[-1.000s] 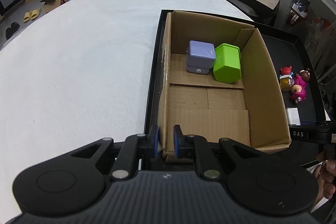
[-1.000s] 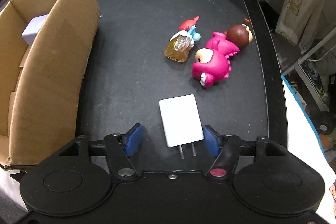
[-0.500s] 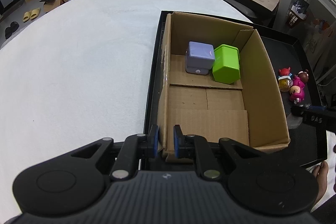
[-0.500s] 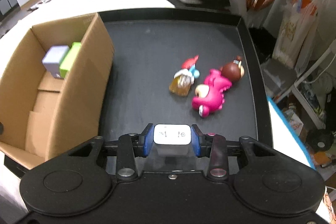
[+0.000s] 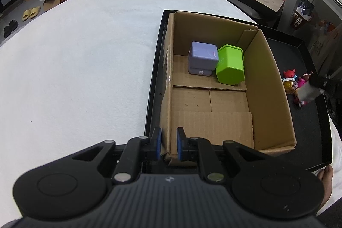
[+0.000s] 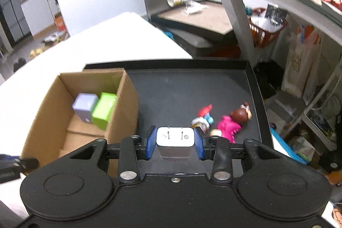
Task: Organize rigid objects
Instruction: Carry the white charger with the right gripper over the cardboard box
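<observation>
White charger (image 6: 175,139) sits clamped in the right gripper's (image 6: 175,140) jaws; next, carry toward ten o'clock into the cardboard box (image 6: 126,99), whose wall the left gripper's (image 5: 168,143) jaws pinch.

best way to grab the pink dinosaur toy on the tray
Take the pink dinosaur toy across its body from above. It lies on its side on the black tray, wedged between the brown-headed figure and the red-capped figure, so side approaches look blocked.

White charger (image 6: 175,139) (prongs up), purple cube (image 5: 203,57), green cube (image 5: 230,67) boxed
</observation>
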Demonstrator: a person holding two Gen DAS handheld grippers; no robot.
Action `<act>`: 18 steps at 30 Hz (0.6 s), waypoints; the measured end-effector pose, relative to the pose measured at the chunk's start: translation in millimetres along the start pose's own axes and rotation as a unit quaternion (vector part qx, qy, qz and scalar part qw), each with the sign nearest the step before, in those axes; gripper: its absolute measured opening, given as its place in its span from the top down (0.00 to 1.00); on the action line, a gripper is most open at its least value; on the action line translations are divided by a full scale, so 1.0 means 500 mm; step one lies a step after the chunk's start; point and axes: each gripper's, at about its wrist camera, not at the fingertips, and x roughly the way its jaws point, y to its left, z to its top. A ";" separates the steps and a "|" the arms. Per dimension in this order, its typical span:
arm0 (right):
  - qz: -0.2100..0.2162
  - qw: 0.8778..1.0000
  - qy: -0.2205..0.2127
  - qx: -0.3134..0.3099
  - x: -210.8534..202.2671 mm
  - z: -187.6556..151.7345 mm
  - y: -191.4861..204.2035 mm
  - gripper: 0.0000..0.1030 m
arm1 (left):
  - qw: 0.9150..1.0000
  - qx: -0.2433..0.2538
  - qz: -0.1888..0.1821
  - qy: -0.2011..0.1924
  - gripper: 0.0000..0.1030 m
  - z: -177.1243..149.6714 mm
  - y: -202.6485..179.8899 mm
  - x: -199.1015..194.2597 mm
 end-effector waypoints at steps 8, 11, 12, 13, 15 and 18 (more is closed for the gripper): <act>0.044 0.998 -0.037 0.030 -0.026 0.022 0.009 0.65 | 1.000 -0.004 -0.009 0.002 0.87 0.000 0.009 0.004; 0.053 0.997 -0.041 0.026 -0.025 0.027 0.023 0.65 | 1.000 -0.008 -0.015 0.003 0.87 0.001 0.014 0.007; 0.055 0.997 -0.042 0.023 -0.024 0.029 0.029 0.65 | 1.000 -0.009 -0.016 0.003 0.87 0.000 0.015 0.007; 0.058 0.997 -0.044 0.020 -0.024 0.030 0.036 0.65 | 1.000 -0.009 -0.017 0.002 0.87 0.000 0.016 0.007; 0.063 0.997 -0.046 0.013 -0.022 0.033 0.052 0.65 | 1.000 -0.007 -0.019 0.002 0.87 -0.001 0.017 0.008; 0.070 0.996 -0.049 0.004 -0.020 0.037 0.075 0.65 | 1.000 -0.008 -0.027 0.002 0.87 -0.001 0.022 0.008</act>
